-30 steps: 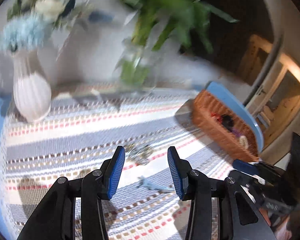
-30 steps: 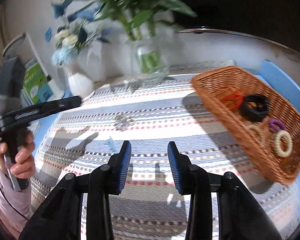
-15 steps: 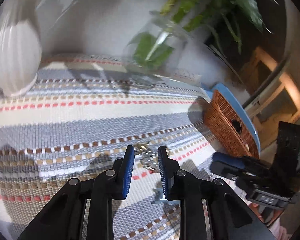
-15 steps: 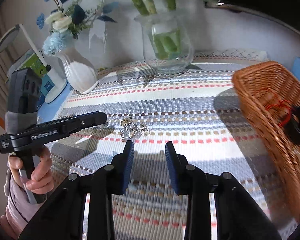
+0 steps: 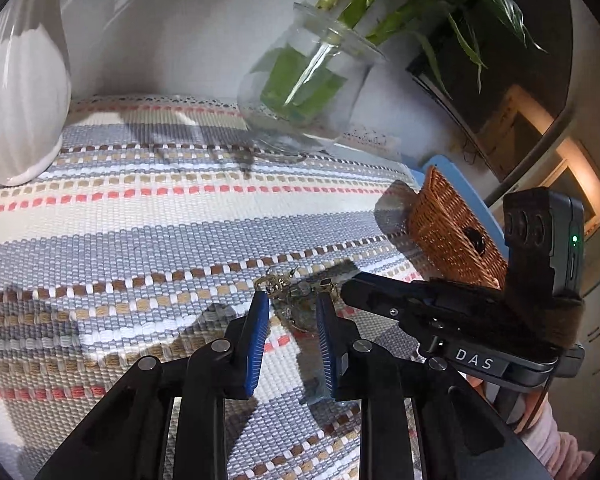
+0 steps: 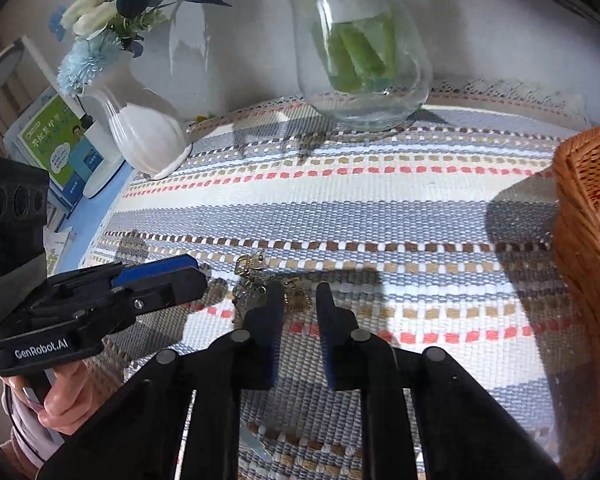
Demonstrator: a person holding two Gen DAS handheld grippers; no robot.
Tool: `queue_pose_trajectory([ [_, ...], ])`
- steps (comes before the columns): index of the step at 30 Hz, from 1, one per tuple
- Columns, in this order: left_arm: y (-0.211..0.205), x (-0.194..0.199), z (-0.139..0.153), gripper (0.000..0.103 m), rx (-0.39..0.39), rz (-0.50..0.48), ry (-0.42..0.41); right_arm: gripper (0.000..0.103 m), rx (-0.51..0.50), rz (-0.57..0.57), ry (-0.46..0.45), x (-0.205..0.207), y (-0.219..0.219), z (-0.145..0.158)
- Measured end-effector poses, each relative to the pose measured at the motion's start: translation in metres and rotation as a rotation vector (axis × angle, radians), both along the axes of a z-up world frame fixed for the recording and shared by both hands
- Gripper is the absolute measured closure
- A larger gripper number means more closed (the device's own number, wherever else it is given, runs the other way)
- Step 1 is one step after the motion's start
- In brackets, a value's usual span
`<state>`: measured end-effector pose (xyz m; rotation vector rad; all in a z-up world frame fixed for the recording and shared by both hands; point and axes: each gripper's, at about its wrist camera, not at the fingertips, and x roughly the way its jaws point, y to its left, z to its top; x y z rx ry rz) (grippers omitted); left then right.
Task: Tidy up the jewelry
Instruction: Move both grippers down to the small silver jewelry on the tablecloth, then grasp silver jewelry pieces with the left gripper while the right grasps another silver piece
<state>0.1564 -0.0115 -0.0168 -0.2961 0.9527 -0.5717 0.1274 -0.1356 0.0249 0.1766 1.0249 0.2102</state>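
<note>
A tangle of gold and silver jewelry (image 5: pixel 290 292) lies on the striped woven mat (image 5: pixel 140 220). My left gripper (image 5: pixel 290 304) is open, its blue pads on either side of the tangle. My right gripper (image 6: pixel 298 300) is open too, with its tips at the tangle (image 6: pixel 260 280) from the other side. The right gripper also shows in the left wrist view (image 5: pixel 380 292), and the left gripper in the right wrist view (image 6: pixel 168 280). A wicker basket (image 5: pixel 448 232) stands at the right with a dark hair tie inside.
A glass vase with green stems (image 6: pixel 360 52) and a white ribbed vase with flowers (image 6: pixel 144 128) stand at the back of the mat. The basket wall (image 6: pixel 588 216) is close on the right. A small blue-grey clip (image 5: pixel 320 388) lies near the front.
Both grippers have moved in toward the jewelry tangle from opposite sides and now meet at it. The left jaws have narrowed since a second ago, then opened a little.
</note>
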Motion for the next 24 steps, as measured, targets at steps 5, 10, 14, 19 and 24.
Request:
queue_pose_trajectory([
  [5,-0.004,-0.007,0.008,0.079,-0.02,-0.085,-0.007,0.084,0.005,0.003,-0.008,0.0,0.003,0.0],
  [10,-0.014,-0.018,0.013,0.079,0.061,-0.135,-0.032,0.084,0.001,-0.023,0.014,0.006,-0.002,-0.009],
  [14,-0.016,-0.008,0.0,0.079,0.076,-0.094,0.01,0.084,0.029,-0.027,0.015,0.008,-0.004,-0.011],
  [19,-0.025,0.002,-0.012,0.079,0.073,-0.065,0.028,0.084,-0.035,-0.015,-0.001,0.01,0.006,-0.011],
  [24,-0.034,0.0,-0.012,0.079,0.115,-0.053,-0.005,0.084,-0.075,-0.007,-0.014,0.009,0.01,-0.012],
])
